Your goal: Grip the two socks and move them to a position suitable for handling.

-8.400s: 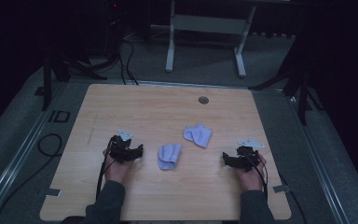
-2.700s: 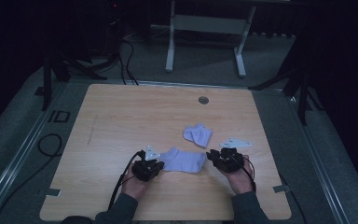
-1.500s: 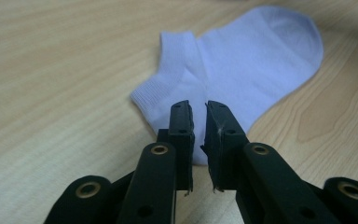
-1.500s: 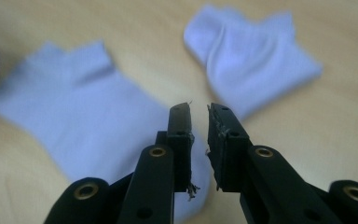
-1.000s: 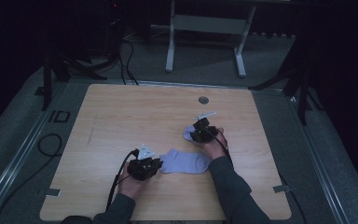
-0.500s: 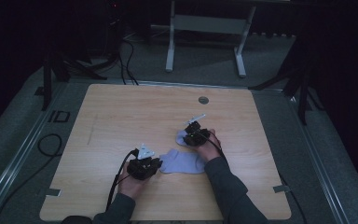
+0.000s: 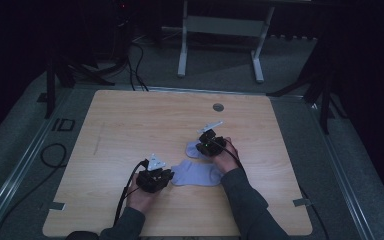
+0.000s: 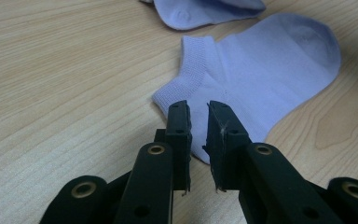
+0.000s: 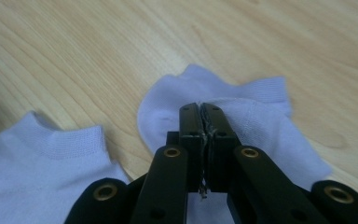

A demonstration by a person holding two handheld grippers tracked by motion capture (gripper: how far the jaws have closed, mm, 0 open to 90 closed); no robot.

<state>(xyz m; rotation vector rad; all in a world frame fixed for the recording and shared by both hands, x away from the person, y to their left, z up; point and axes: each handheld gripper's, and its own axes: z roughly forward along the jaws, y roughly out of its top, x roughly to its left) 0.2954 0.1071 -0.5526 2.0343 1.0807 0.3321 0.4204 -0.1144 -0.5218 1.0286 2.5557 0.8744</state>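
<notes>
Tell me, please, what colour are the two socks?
Pale lavender blue socks, best in the left gripper view.

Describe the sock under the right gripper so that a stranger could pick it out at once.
On the wooden table, look right of centre, where two pale lilac socks lie close together. It is the farther sock, crumpled and folded on itself, with the right gripper shut on its fabric. The nearer sock, by the left gripper, lies flat and spread out.
</notes>
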